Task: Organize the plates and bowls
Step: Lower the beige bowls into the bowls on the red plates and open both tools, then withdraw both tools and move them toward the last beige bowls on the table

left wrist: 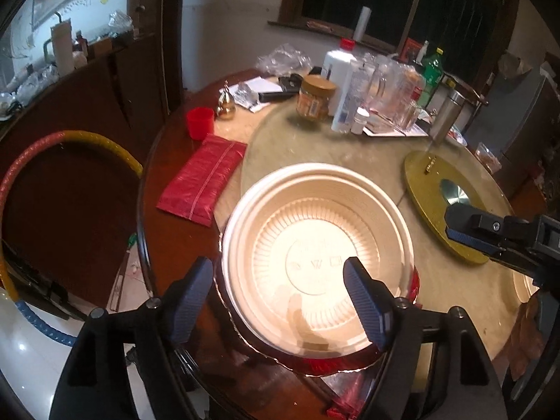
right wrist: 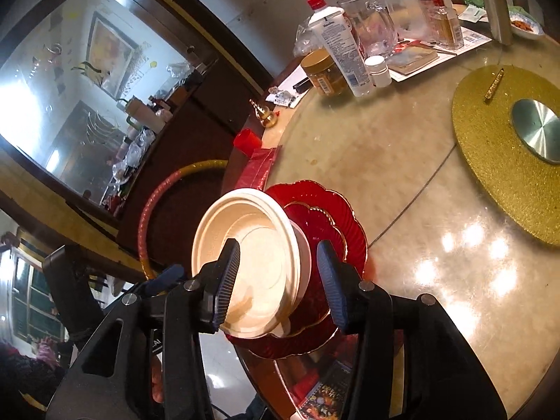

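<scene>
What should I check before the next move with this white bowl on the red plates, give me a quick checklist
1. White bowl nested on the red plates: ok, it sits upright on the stack.
2. Red plates stacked together: ok, the smaller one lies on the larger.
3. Left gripper free of the bowl: ok, its pads stand wide on either side of the near rim, not pressing.
4. Right gripper free of the bowl: cannot tell, the bowl wall is between its pads and contact is unclear.
5. Stack fully on the table: not ok, the plates' edge reaches the table's rim, possibly overhanging.
6. Red packet clear of the stack: ok.
</scene>
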`<state>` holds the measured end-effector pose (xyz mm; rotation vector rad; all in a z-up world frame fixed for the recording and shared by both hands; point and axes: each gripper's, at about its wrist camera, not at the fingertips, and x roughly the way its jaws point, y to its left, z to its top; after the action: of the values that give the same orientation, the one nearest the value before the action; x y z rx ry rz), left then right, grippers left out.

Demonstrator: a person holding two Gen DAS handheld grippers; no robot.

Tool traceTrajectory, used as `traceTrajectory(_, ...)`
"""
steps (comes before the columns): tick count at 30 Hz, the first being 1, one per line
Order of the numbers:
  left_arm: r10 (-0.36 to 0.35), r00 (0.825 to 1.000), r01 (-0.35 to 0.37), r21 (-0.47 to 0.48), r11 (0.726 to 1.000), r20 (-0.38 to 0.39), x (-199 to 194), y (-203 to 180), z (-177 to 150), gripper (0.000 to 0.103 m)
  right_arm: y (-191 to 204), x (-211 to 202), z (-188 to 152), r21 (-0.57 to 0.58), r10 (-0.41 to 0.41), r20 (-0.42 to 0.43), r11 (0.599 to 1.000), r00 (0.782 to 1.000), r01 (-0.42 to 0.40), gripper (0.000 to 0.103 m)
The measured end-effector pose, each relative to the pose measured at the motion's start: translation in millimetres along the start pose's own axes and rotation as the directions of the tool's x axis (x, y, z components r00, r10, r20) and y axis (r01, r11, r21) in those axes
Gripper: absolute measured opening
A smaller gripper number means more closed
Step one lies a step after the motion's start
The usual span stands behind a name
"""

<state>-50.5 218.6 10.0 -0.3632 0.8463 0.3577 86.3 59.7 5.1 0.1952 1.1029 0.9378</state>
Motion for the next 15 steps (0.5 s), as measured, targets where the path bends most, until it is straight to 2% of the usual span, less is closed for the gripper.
traceTrajectory(8, 0.092, 0.989, -0.1, 0.06, 0.993, 0.119, -19, -18, 3, 0.078, -8, -7, -3, 0.021, 0.037, 0.017, 0.999, 0.999, -0.038, 0.046)
traceTrajectory(9, 0.101, 0.986, -0.112, 0.071, 0.991, 0.135, -21, -22, 4, 0.078, -9, -9, -4, 0.024, 0.042, 0.024, 0.999, 0.999, -0.043, 0.049)
traceTrajectory(11, 0.115, 0.98, -0.131, 0.088, 0.987, 0.164, -26, -29, 4, 0.079, -11, -13, -4, 0.024, 0.044, 0.038, 0.999, 0.998, -0.045, 0.069)
traceTrajectory(15, 0.122, 0.971, -0.149, 0.12, 0.982, 0.206, -33, -46, 7, 0.08, -15, -20, -6, 0.017, 0.028, 0.062, 0.999, 0.998, -0.029, 0.073)
